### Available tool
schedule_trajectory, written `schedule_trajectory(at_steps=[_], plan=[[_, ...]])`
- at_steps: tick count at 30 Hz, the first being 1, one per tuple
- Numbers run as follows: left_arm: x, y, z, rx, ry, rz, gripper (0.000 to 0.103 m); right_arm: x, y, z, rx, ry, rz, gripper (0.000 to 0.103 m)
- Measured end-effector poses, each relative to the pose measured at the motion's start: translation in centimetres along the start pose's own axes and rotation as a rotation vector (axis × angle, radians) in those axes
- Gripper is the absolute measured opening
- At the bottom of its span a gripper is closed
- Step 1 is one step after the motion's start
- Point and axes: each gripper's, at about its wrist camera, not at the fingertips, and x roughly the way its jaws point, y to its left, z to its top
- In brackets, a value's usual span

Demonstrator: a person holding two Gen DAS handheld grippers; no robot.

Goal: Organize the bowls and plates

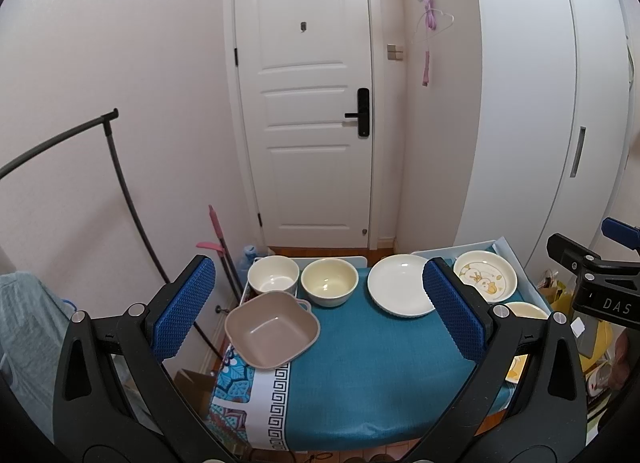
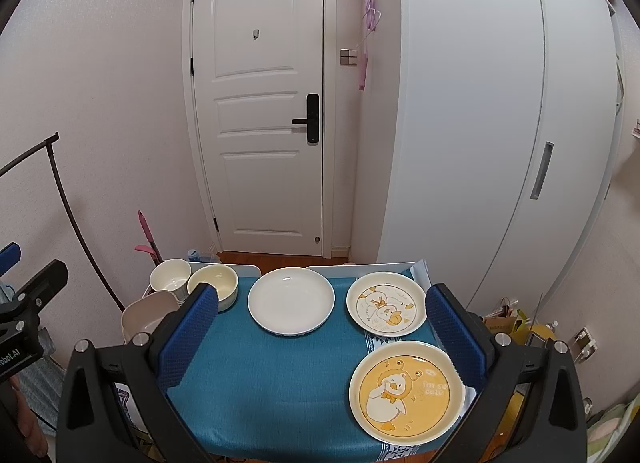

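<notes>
Left wrist view: the left gripper (image 1: pixel 320 311) hangs wide open and empty above the teal tablecloth (image 1: pixel 380 375), where a square beige bowl (image 1: pixel 272 329), two round bowls (image 1: pixel 273 277) (image 1: pixel 329 281) and a white plate (image 1: pixel 402 285) sit.

Right wrist view: the right gripper (image 2: pixel 320 337), also spread wide, holds nothing; two duck plates (image 2: pixel 386 303) (image 2: pixel 406 391) lie near its right finger.

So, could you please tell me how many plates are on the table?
3: plain white plate mid-table, white duck plate far right, yellow duck plate near right.
</notes>
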Motion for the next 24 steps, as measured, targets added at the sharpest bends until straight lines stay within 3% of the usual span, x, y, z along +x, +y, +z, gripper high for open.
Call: schedule_trajectory(at_steps=[11,18,24], plan=[[1.9,-0.6,0.4,0.041,0.031,-0.028,0.103,0.7,-0.8,0.0,0.029,0.023,0.011,0.103],[6.8,-4.6,1.2,0.148,0.122,-0.194,0.103,3.1,-4.9,-1.5,0.151,0.108,-0.051,0.103],[12.3,-10.4,-1.0,0.202,0.278,-0.391,0.103,5.2,-10.6,-5.3,0.249,0.231,-0.127,0.103]])
